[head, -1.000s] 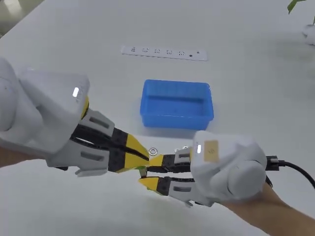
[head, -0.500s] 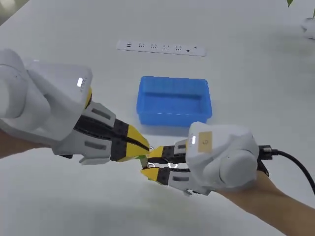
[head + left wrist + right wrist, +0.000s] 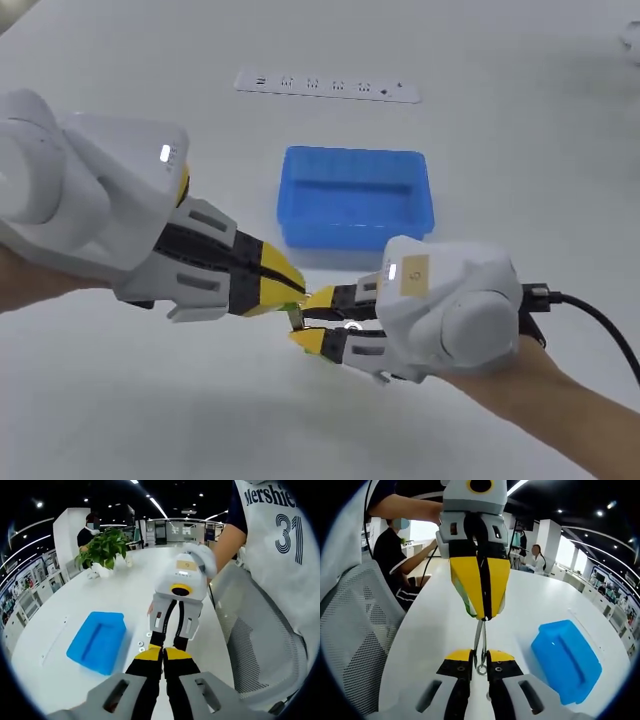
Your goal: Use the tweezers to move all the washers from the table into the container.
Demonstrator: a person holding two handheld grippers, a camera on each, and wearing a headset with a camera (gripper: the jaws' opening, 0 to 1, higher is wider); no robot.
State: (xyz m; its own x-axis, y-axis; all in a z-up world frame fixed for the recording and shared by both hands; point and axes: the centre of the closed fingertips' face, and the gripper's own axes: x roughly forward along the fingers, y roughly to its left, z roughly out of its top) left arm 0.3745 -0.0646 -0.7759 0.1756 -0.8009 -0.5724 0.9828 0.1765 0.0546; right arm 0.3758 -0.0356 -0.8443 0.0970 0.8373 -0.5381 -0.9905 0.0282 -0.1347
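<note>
Evidently the left gripper [image 3: 484,616] clenches its jaws on the tweezers [image 3: 480,635], tips at a washer [image 3: 481,669] between the jaws of the right gripper [image 3: 480,661], probably to steady the pick; whether those squeeze I cannot tell; the container [image 3: 350,232] stands near

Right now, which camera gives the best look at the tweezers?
The right gripper view: the tweezers run full length from the left tongs down to a washer. The head view catches just a short bit between the two tongs' tips. In the left gripper view, its own shut tongs cover them.
</note>
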